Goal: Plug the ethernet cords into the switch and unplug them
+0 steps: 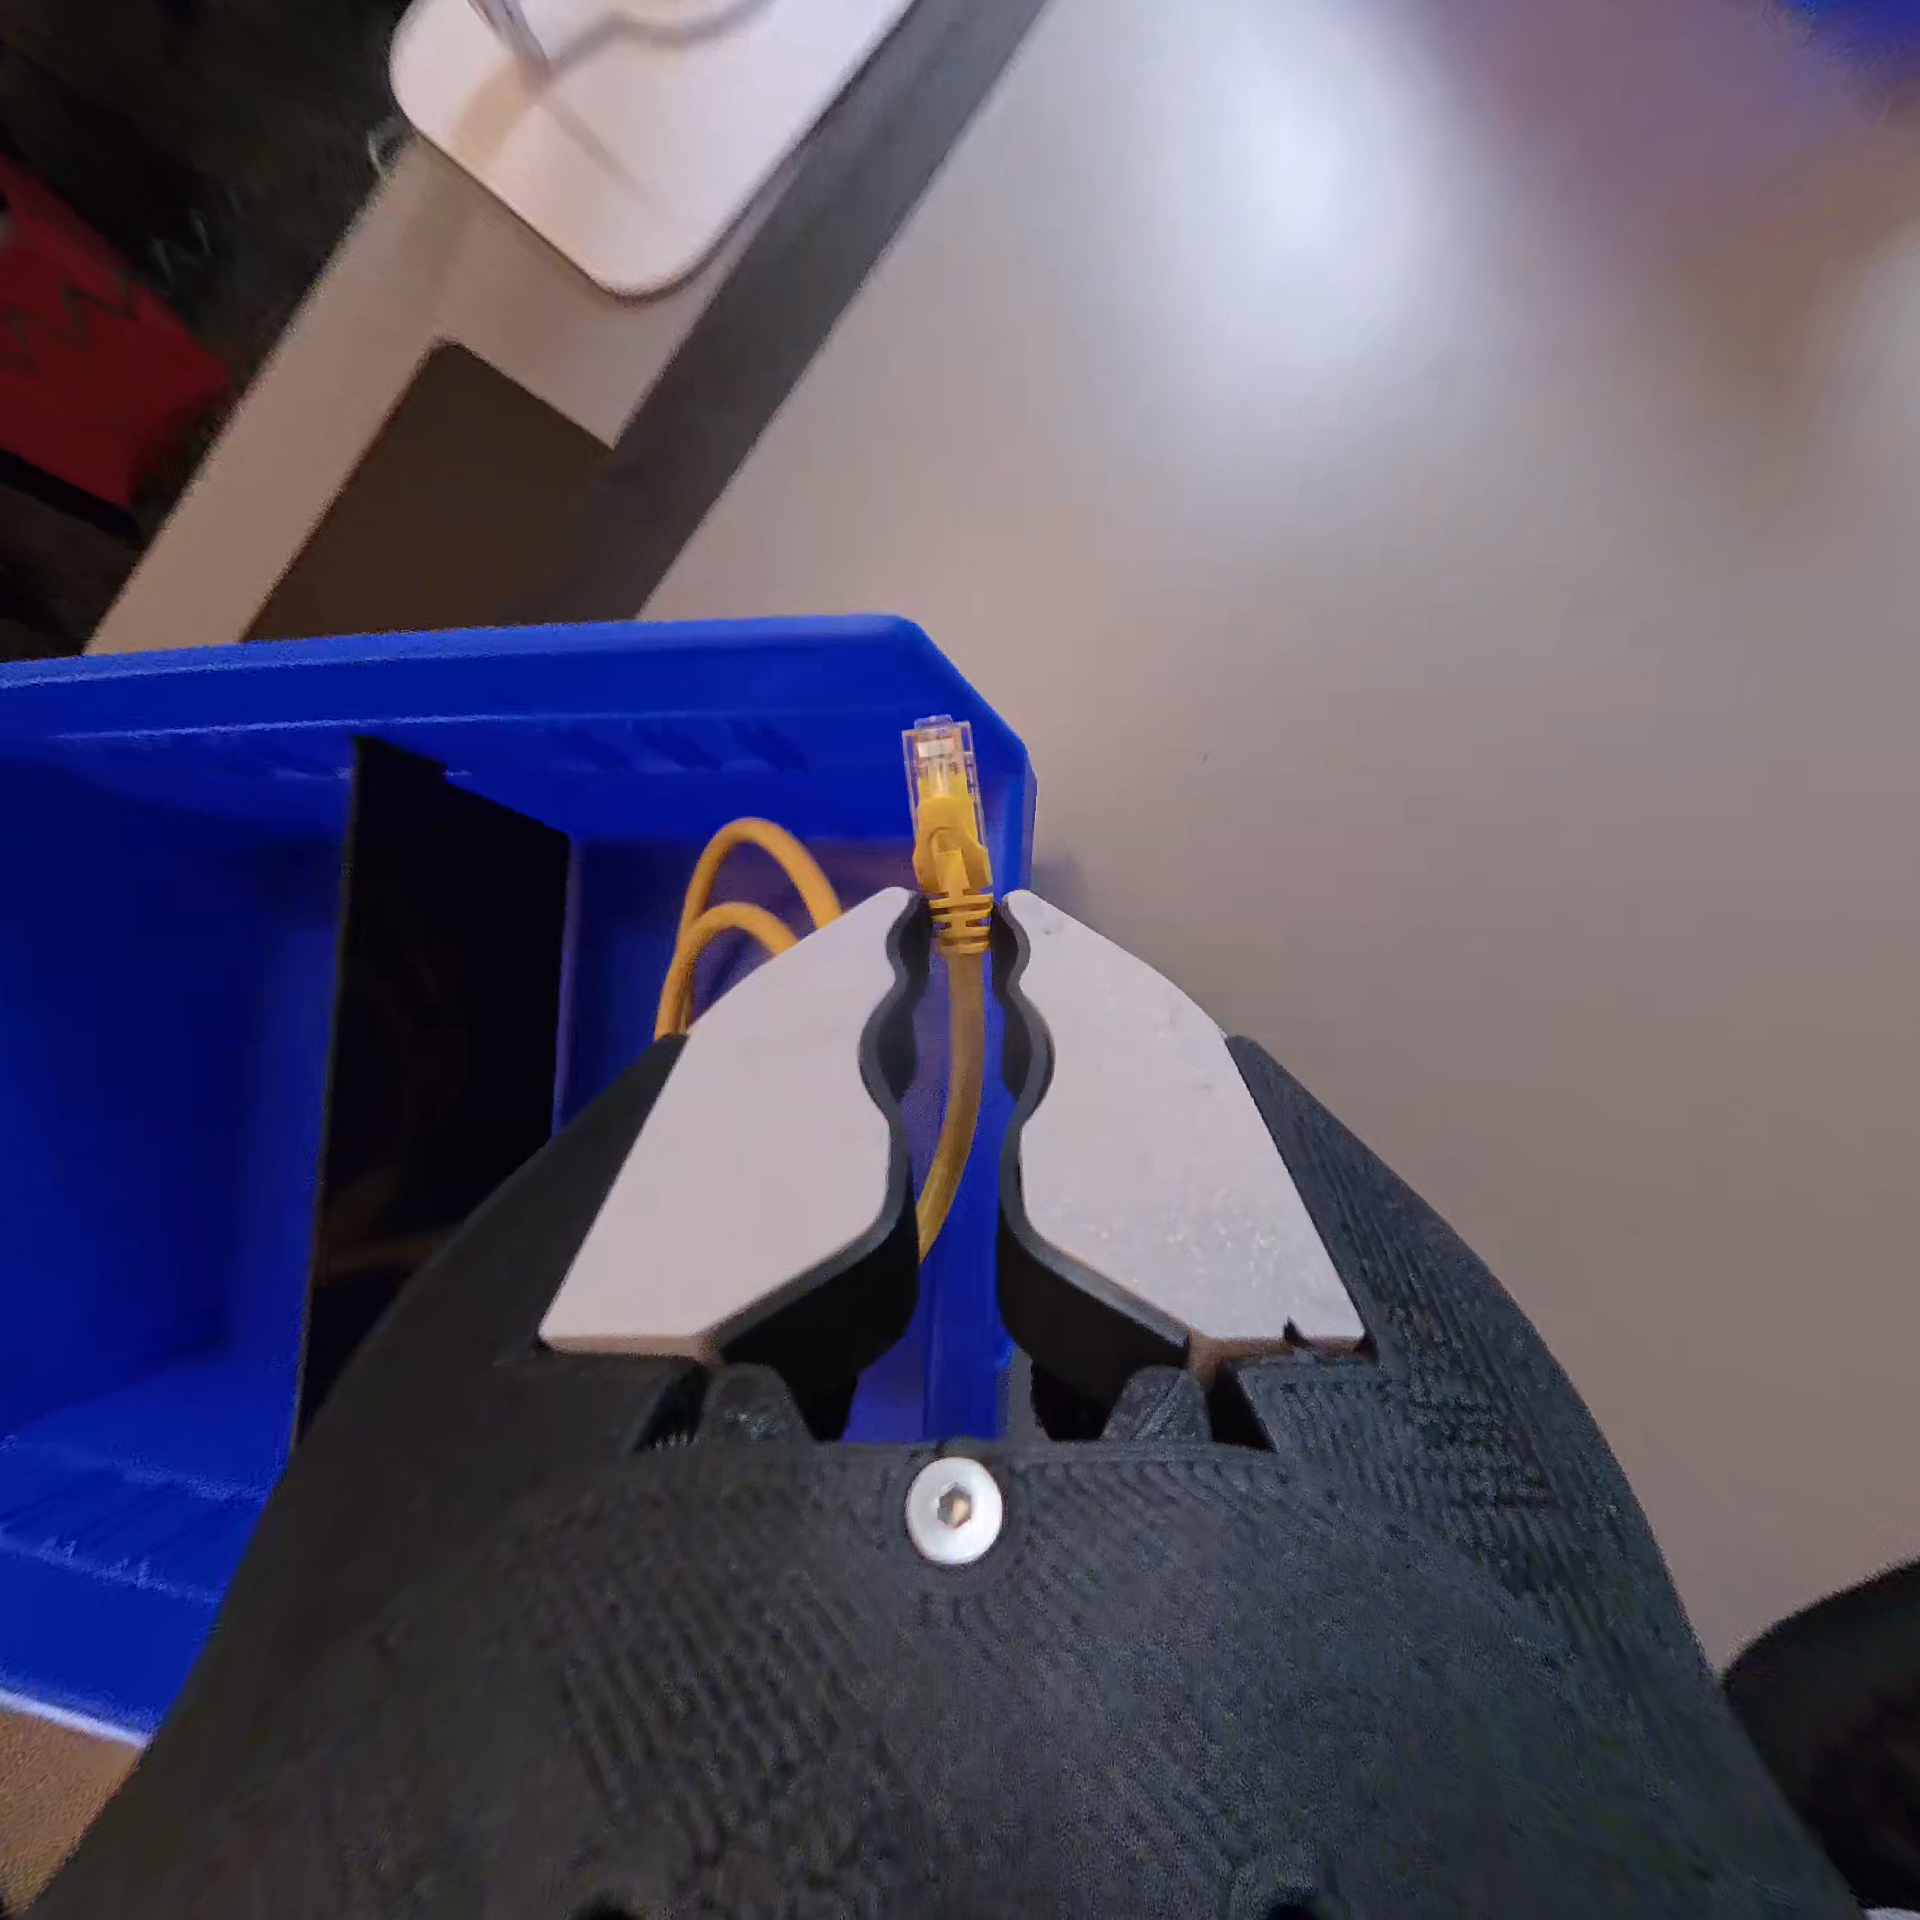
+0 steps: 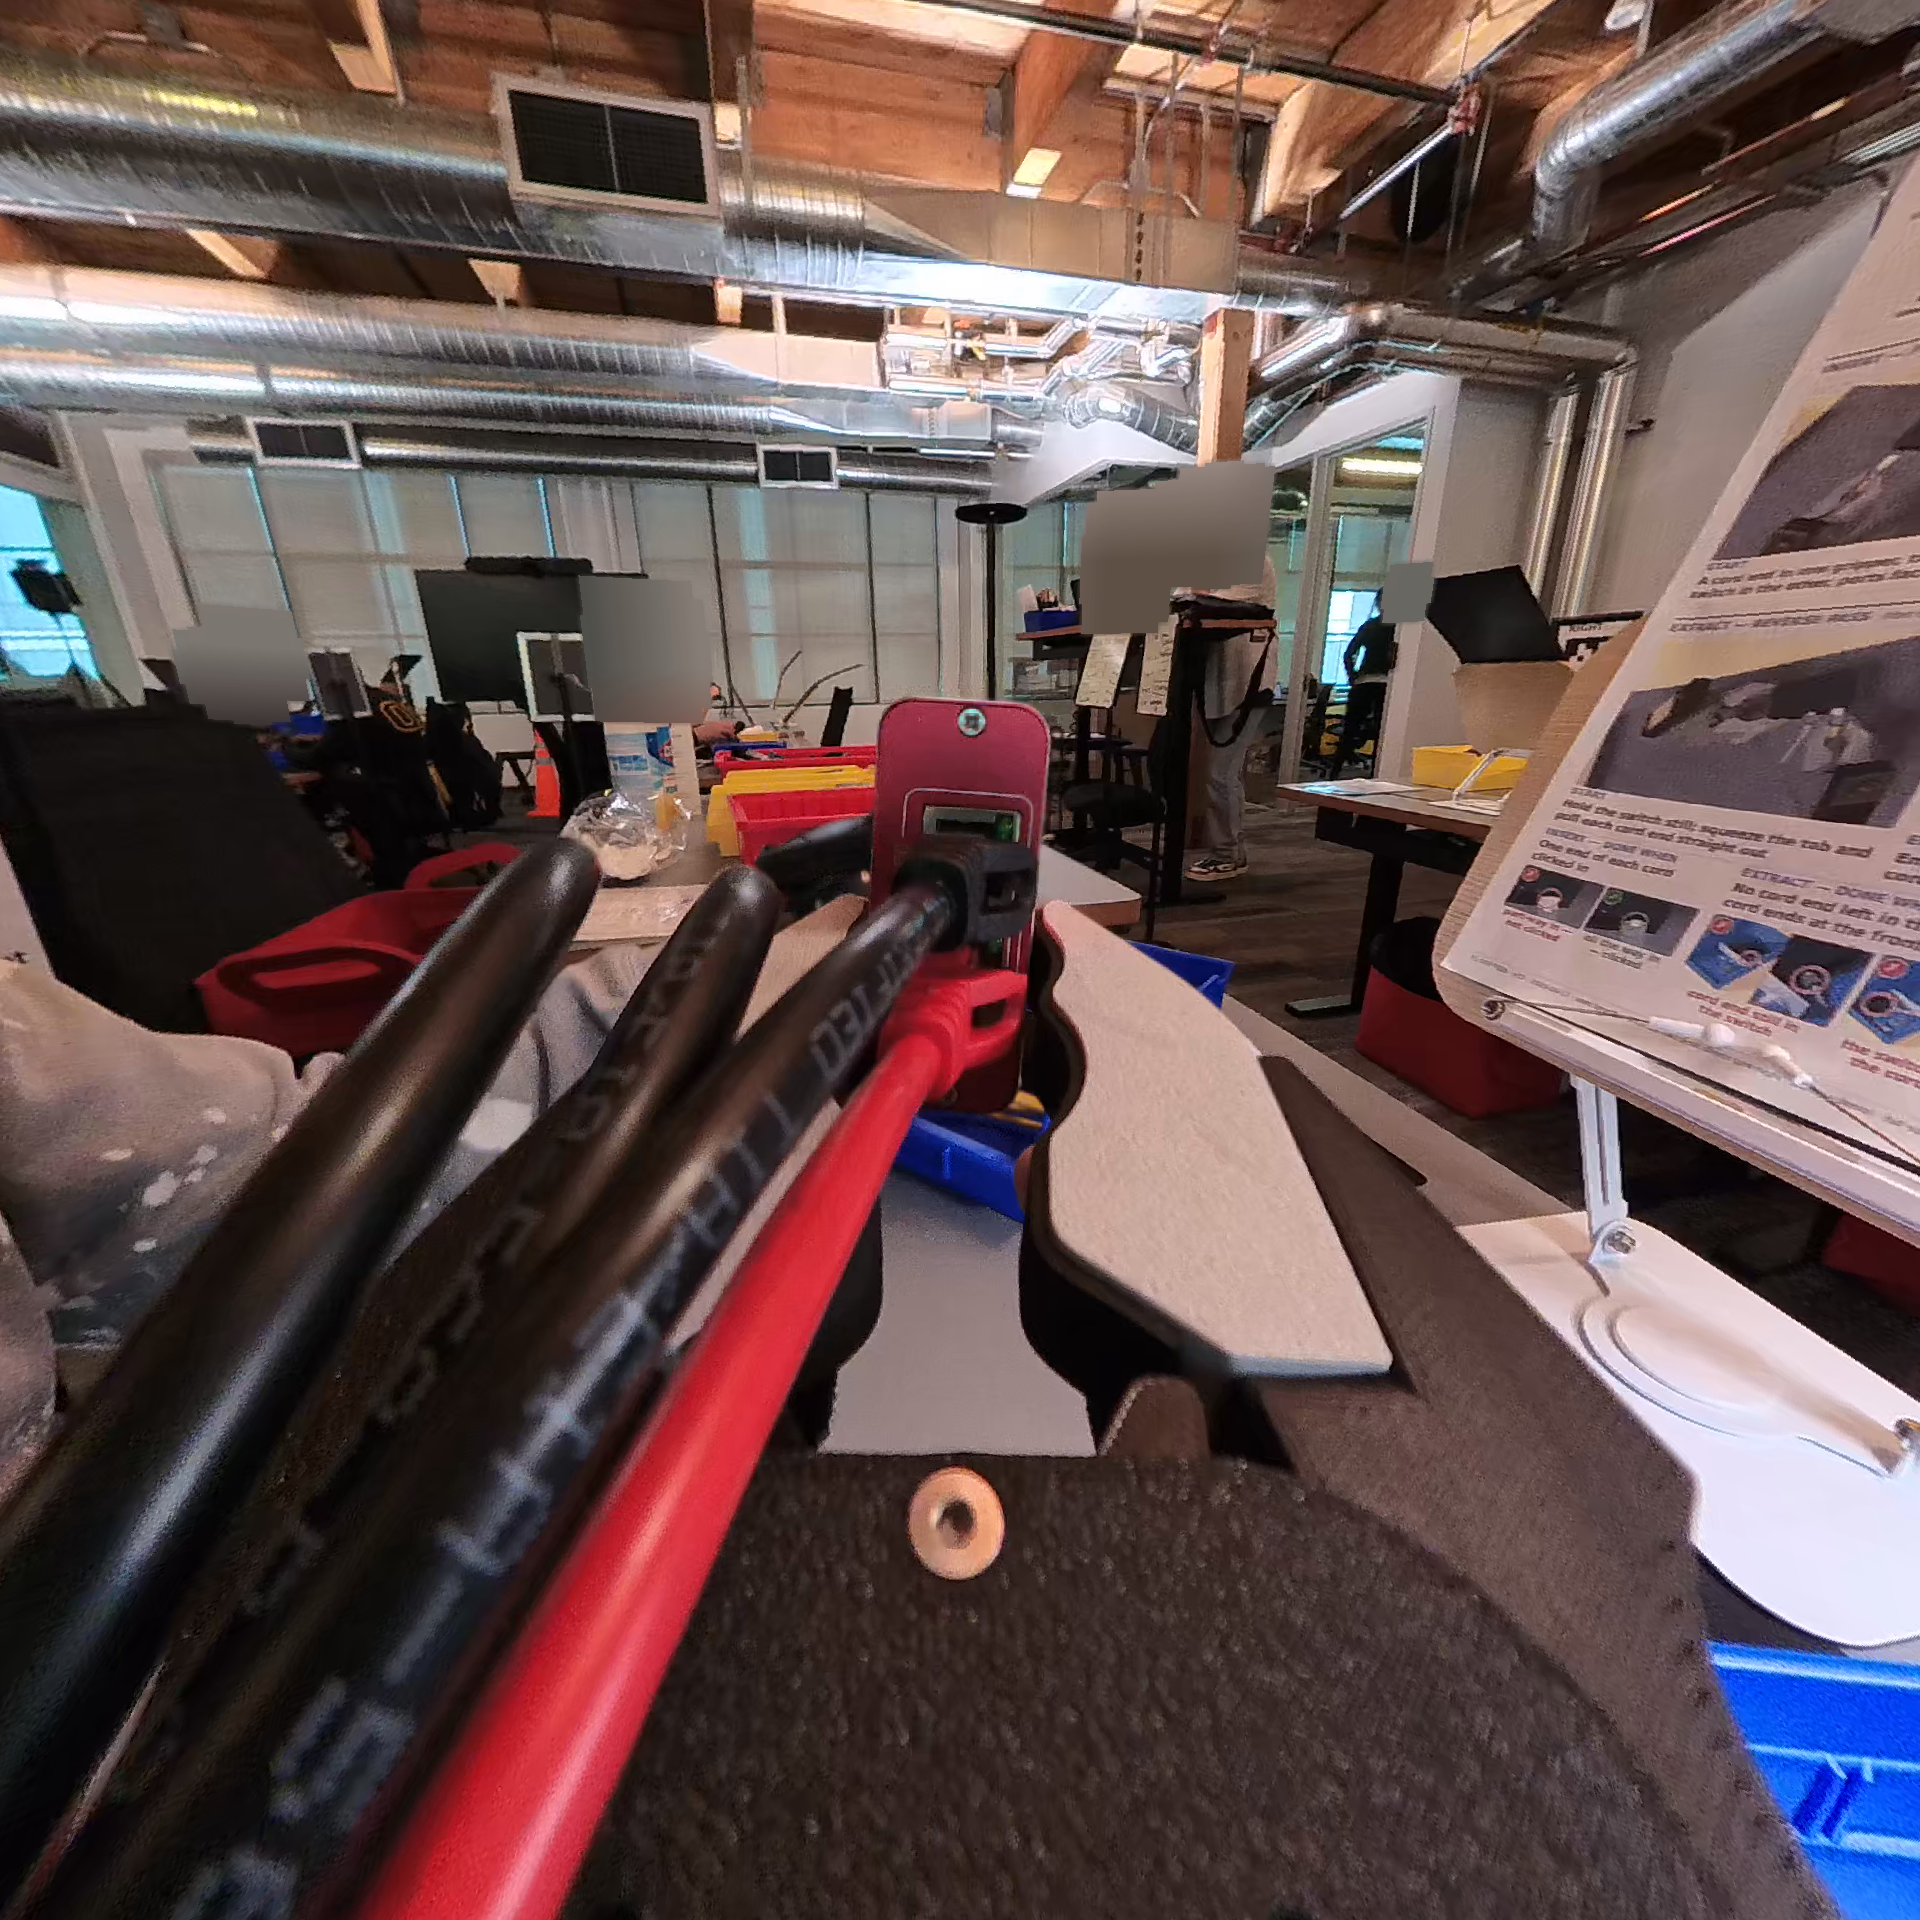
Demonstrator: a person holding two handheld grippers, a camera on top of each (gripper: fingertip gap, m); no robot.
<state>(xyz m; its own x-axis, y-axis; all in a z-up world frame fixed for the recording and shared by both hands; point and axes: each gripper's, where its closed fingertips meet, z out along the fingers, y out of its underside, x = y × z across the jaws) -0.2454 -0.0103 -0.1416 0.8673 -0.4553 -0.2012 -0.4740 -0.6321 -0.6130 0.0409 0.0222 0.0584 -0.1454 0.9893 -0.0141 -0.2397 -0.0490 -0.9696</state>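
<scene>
The red metal switch (image 2: pixel 961 831), pinched by the right gripper (image 2: pixel 997 997), has black cords (image 2: pixel 966 883) and a red cord (image 2: pixel 935 1029) plugged in. Its top hole is free. The left gripper (image 1: pixel 954 914) pinches the yellow cord (image 1: pixel 948 831), unplugged, above the blue plastic bin (image 1: pixel 187 935).

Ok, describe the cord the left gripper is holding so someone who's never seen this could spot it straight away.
Find the blue bin on the grey table. At its right-hand corner the left gripper is shut on a yellow ethernet cord, its loops trailing into the bin. Its clear plug points up past the fingertips, unlike the red and black cords elsewhere.
</scene>
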